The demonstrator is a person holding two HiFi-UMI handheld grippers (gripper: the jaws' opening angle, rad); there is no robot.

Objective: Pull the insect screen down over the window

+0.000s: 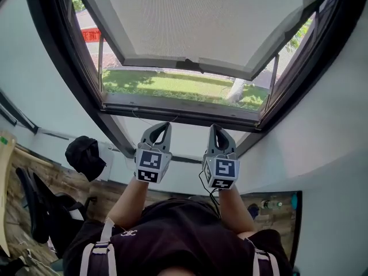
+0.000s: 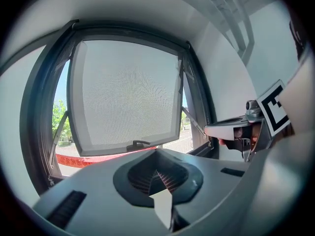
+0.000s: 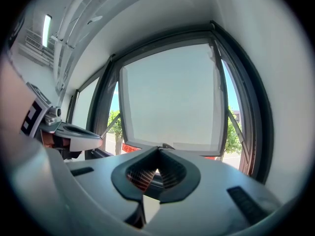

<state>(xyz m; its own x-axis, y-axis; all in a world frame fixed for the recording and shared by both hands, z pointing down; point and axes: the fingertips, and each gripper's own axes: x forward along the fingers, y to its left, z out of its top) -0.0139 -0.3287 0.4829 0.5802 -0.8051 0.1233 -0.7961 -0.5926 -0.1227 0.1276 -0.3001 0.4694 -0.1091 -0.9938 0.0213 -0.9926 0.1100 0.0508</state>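
Two grippers are raised side by side in front of the window, and we see both pointing toward it without touching it. On the left gripper (image 1: 163, 125) the fingers (image 2: 147, 177) are pressed together with nothing between them, and the right gripper (image 1: 215, 127) is the same, its fingers (image 3: 140, 175) closed on nothing. Each one carries its marker cube (image 1: 150, 165) just above our forearms. The insect screen (image 1: 190, 16) is a pale meshed panel in a grey border that fills the upper part of the dark window frame (image 1: 63, 68). Its lower edge is tilted outward, and thin stays run to it from both sides of the frame. A dark handle (image 1: 190, 65) sits at the middle of its lower rail, well apart from both grippers. Below that rail the opening is uncovered, and through it we see a lawn (image 1: 172, 85), a tree trunk (image 1: 236, 89) and a strip of red fence (image 1: 91, 35). Down to our left a black bag (image 1: 85, 156) rests by the wall.
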